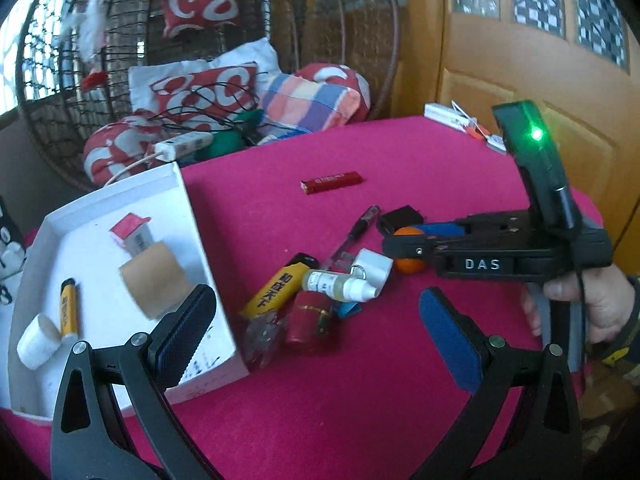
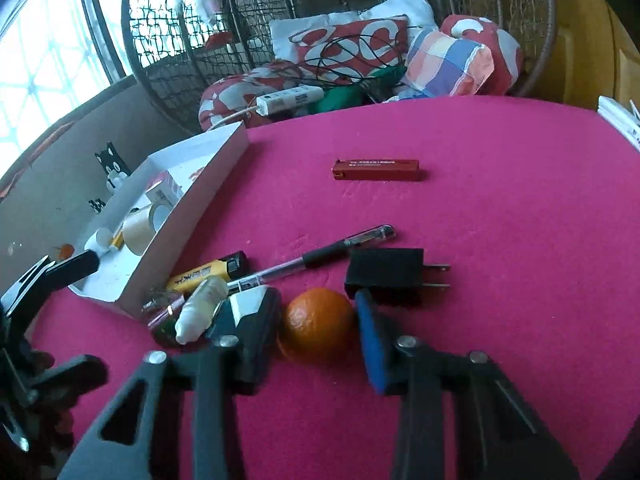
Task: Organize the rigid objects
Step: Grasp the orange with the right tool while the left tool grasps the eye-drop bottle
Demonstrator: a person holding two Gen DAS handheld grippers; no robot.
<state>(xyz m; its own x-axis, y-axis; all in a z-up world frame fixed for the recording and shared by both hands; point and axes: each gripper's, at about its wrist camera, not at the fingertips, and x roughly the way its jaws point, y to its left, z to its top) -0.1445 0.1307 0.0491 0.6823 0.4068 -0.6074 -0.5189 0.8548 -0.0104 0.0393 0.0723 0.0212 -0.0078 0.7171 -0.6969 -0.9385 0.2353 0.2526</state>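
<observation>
Now the right gripper [image 2: 318, 326] clamps the orange [image 2: 318, 326] on the pink table [image 2: 500, 240]; the left gripper [image 1: 316, 320] gapes, released, beside the white box [image 1: 208, 240].

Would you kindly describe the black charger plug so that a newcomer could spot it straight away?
Start at the pink tablecloth and find the cluttered heap beside the white box. At the heap's right edge, just behind the orange, lies the black charger plug. It is the only boxy black block with two metal prongs, which point away from the box; the pen behind it is long and slim.
</observation>
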